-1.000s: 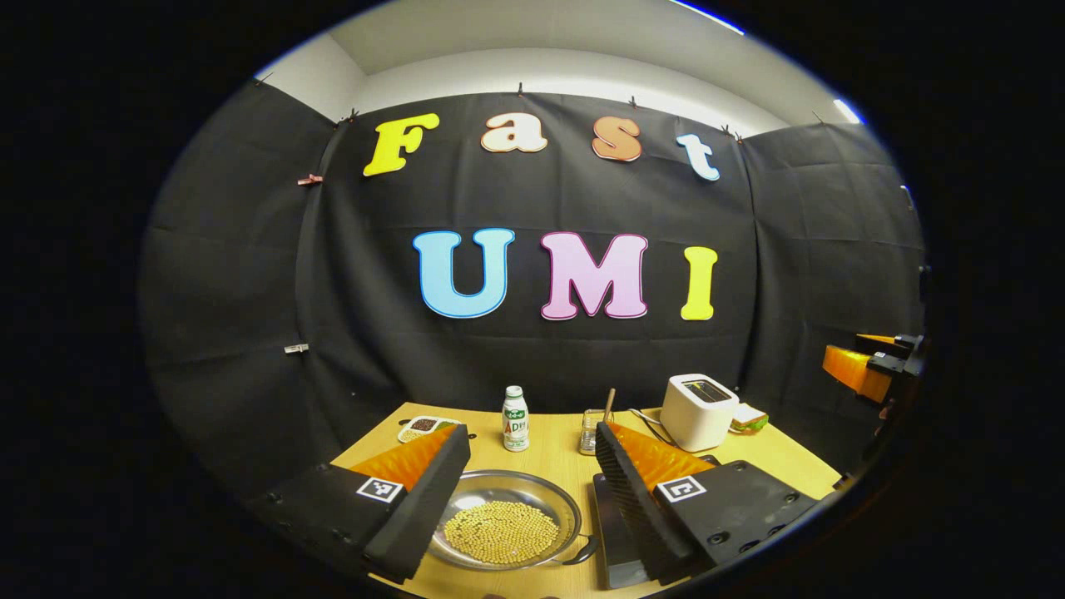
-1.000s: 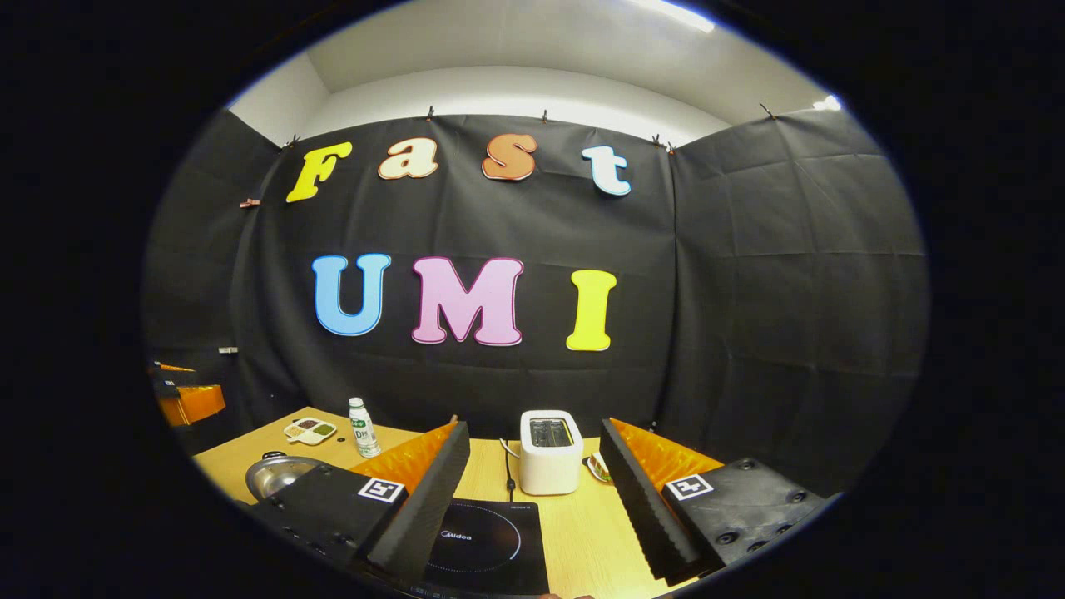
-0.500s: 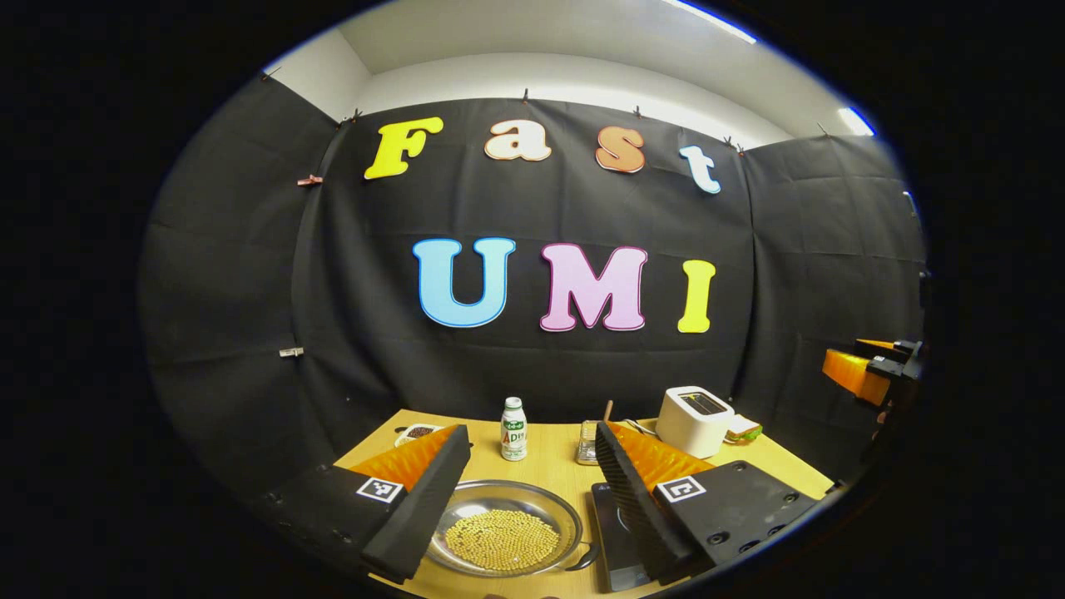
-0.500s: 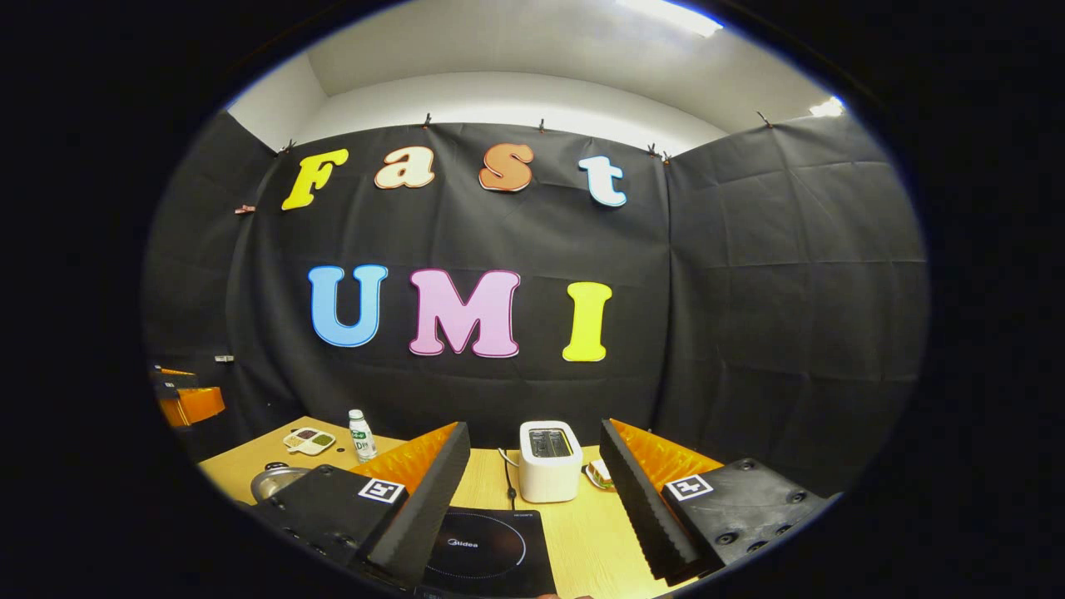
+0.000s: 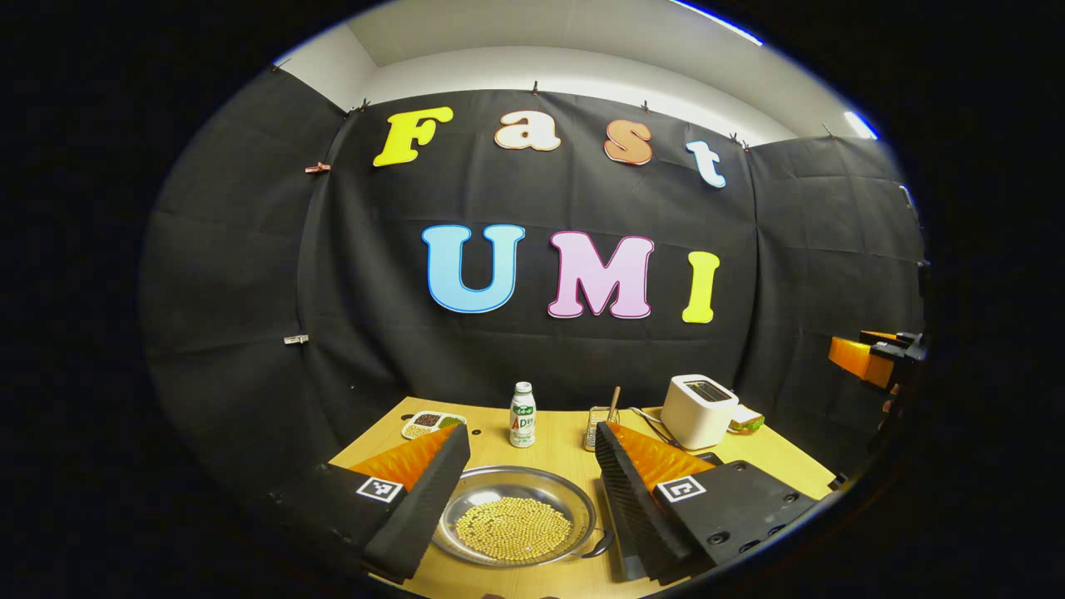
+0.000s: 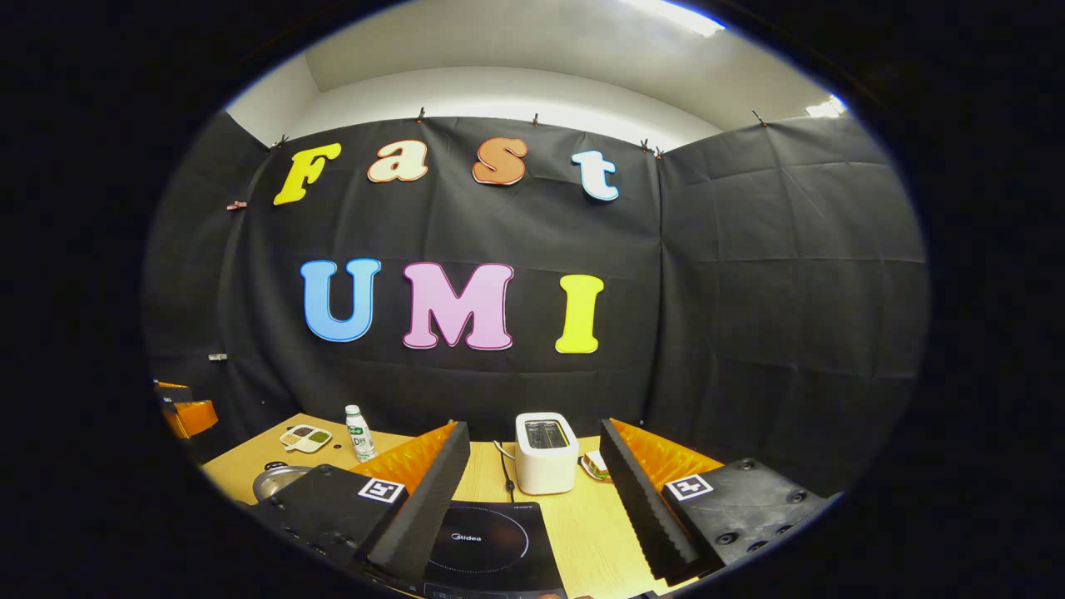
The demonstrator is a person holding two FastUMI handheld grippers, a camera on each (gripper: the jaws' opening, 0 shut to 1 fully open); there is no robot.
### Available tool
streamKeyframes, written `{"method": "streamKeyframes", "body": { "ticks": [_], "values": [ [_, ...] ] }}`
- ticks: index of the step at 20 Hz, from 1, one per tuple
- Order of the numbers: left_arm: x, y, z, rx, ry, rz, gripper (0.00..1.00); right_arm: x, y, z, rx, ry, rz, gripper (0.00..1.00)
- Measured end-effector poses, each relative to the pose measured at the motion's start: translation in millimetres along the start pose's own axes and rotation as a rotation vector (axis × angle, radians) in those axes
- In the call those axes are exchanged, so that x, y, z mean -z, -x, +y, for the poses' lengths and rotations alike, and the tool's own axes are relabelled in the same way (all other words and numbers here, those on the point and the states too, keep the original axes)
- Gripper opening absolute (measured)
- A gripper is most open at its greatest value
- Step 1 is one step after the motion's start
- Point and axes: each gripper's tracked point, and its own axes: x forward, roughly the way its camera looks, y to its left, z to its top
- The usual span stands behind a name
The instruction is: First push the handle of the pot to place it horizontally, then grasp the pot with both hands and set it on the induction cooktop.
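Observation:
A shallow steel pot point(image 5: 574, 507) with yellow beans in it sits on the wooden table, below and between the fingers of my left gripper point(image 5: 531, 441), which is open and above it. One dark loop handle point(image 5: 601, 547) sticks out at the pot's near right. In the right gripper view the black induction cooktop point(image 6: 491, 541) lies under my open right gripper point(image 6: 533, 433). The pot's rim point(image 6: 279, 478) peeks out behind the left finger there. Each gripper also shows far off in the other's view: the right gripper point(image 5: 869, 358) and the left gripper point(image 6: 187, 412).
At the back of the table stand a white toaster point(image 5: 697, 409) point(image 6: 545, 451), a small white bottle point(image 5: 522, 416) point(image 6: 359, 434), a divided dish point(image 5: 431, 423) point(image 6: 305, 437), a glass with a stick point(image 5: 601, 424) and a plate of food point(image 5: 745, 420) point(image 6: 595, 463).
Both views have drifted a little. The pot now sits slightly farther right in the left gripper view, and the cooktop is more hidden there. Both grippers stay open.

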Motion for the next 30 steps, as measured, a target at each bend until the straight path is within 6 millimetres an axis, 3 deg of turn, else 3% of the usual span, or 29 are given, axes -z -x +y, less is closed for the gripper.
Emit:
{"method": "streamKeyframes", "body": {
  "ticks": [8, 13, 15, 18, 19, 20, 21, 22, 24, 30],
  "values": [
    [43.4, 22.4, 33.1, 0.063, -0.061, 0.090, 0.95, -3.8, 11.3, 29.5, -0.005, 0.046, -0.022, 0.98],
    [83.1, 32.9, 48.1, 0.086, 0.011, 0.205, 0.92, 2.5, 16.0, 32.4, 0.005, 0.047, -0.017, 0.98],
    [103.3, 33.6, 57.8, 0.063, 0.012, 0.272, 0.83, 11.8, 17.5, 32.3, 0.010, 0.049, 0.003, 0.96],
    [133.9, 35.9, 56.4, 0.066, -0.003, 0.364, 0.42, 24.9, 15.6, 30.5, 0.006, 0.046, 0.031, 0.98],
    [143.6, 35.9, 54.7, 0.072, -0.006, 0.390, 0.43, 27.8, 14.5, 29.2, 0.006, 0.047, 0.034, 0.98],
    [151.4, 34.4, 50.1, 0.086, -0.003, 0.412, 0.34, 30.6, 11.3, 26.8, 0.006, 0.047, 0.036, 0.98],
    [159.7, 34.1, 44.4, 0.101, 0.005, 0.441, 0.34, 33.9, 9.5, 24.4, 0.005, 0.044, 0.039, 0.98],
    [169.1, 33.3, 38.4, 0.118, 0.010, 0.469, 0.20, 37.1, 6.1, 23.2, 0.004, 0.040, 0.043, 0.98],
    [187.1, 32.5, 26.8, 0.141, 0.018, 0.525, 0.09, 43.6, -2.0, 23.2, -0.008, 0.034, 0.053, 0.98],
    [248.4, 26.6, -8.8, 0.217, 0.014, 0.715, 0.05, 67.5, -11.9, 40.0, -0.112, 0.015, 0.111, 0.98]
  ]
}}
